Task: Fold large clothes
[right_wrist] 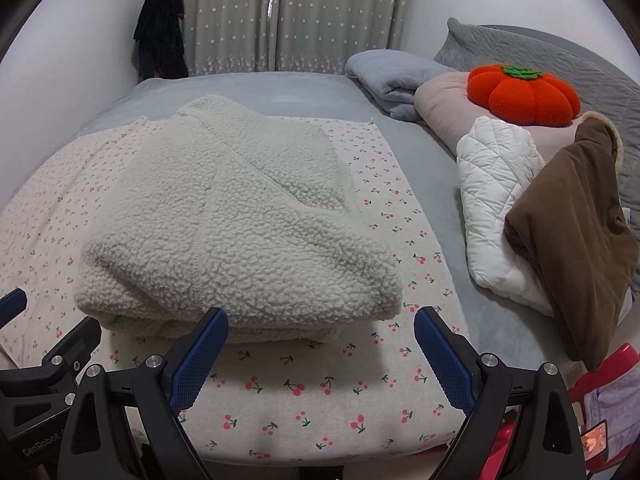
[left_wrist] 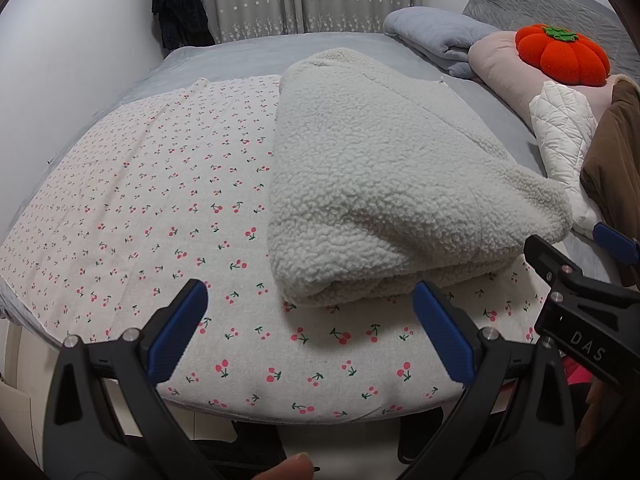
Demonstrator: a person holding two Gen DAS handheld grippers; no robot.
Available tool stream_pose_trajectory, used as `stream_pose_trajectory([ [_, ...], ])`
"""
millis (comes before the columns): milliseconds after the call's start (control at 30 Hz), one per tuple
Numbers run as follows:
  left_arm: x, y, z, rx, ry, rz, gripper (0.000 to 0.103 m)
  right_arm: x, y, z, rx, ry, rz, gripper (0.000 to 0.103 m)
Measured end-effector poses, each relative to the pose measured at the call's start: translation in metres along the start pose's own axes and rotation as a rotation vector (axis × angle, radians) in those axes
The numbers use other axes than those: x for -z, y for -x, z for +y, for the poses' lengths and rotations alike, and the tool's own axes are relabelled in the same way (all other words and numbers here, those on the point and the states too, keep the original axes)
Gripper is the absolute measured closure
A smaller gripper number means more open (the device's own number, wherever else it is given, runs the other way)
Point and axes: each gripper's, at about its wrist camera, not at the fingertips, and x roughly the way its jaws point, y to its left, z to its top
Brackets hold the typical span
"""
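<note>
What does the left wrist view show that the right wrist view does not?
Only the left wrist view shows a fingertip at the bottom edge. Only the right wrist view shows a red stool beside the bed. Both share the folded fleece garment on the cherry-print sheet, the orange pumpkin cushion, and each open claw, left and right.

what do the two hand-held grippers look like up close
Both match: the left hand-held gripper and right hand-held gripper have black angular plastic frames with silver pivot bolts and blue textured pads lining their fingers. White lettering "DAS" and "GenRobot" marks their sides. No cables visible.
</note>
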Motion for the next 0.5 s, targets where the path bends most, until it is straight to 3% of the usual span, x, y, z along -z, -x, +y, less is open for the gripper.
stream_pose_trajectory([
  [500,0.0001,0.0000,0.0003,-0.001,0.000,-0.001,0.001,-0.0004,0.0000,0.0011,-0.001,0.001,0.001,0.007],
])
